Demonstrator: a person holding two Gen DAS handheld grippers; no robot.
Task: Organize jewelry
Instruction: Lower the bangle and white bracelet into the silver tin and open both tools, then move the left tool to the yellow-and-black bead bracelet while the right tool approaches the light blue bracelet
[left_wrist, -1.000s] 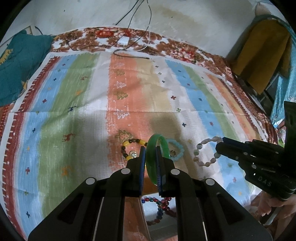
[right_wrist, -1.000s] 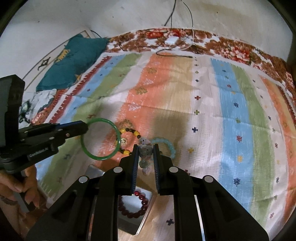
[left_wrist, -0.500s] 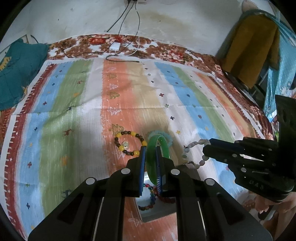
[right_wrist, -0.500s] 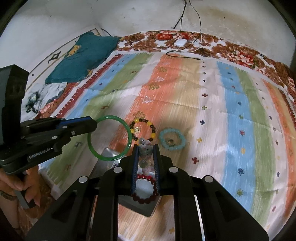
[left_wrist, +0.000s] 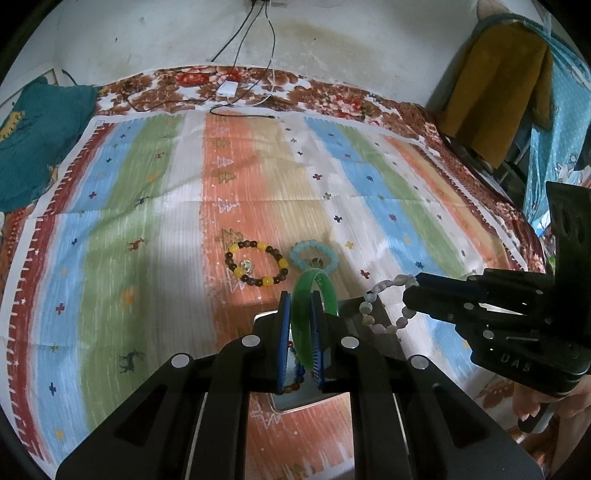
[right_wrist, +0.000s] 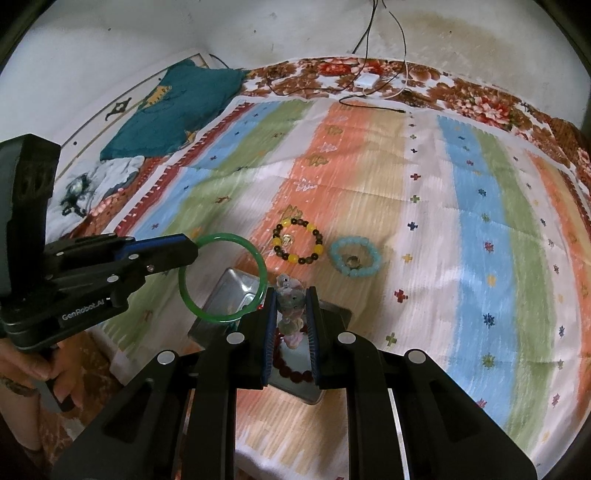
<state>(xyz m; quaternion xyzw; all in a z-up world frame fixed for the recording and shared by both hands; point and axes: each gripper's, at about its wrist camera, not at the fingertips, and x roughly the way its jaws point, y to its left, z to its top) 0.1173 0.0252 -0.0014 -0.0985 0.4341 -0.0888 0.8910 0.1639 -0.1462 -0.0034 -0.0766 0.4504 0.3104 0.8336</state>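
Observation:
My left gripper (left_wrist: 300, 297) is shut on a green bangle (left_wrist: 325, 291), which stands upright between its blue pads. The right wrist view shows that left gripper (right_wrist: 192, 247) holding the bangle (right_wrist: 192, 299) over a metal tray (right_wrist: 229, 291). My right gripper (right_wrist: 291, 292) is shut on a pale stone-bead bracelet (right_wrist: 290, 310) that hangs above the tray; the right gripper (left_wrist: 413, 286) and bracelet (left_wrist: 369, 306) also show from the left. A dark red bead bracelet (right_wrist: 295, 374) and a multicoloured one (left_wrist: 291, 386) lie in the tray. A yellow-and-brown bracelet (left_wrist: 256, 264) and a light blue one (left_wrist: 312, 254) lie on the striped cloth (left_wrist: 147, 229).
A teal cushion (left_wrist: 33, 140) lies at the far left corner. Cables and a white charger (left_wrist: 227, 88) rest at the cloth's far edge by the wall. A mustard garment (left_wrist: 495, 92) hangs at the right. A person's hand (right_wrist: 37, 365) grips the left tool.
Both grippers have drawn back toward the near edge with their bracelets. The tray has come into view beneath them, and the two bracelets on the cloth now lie farther ahead.

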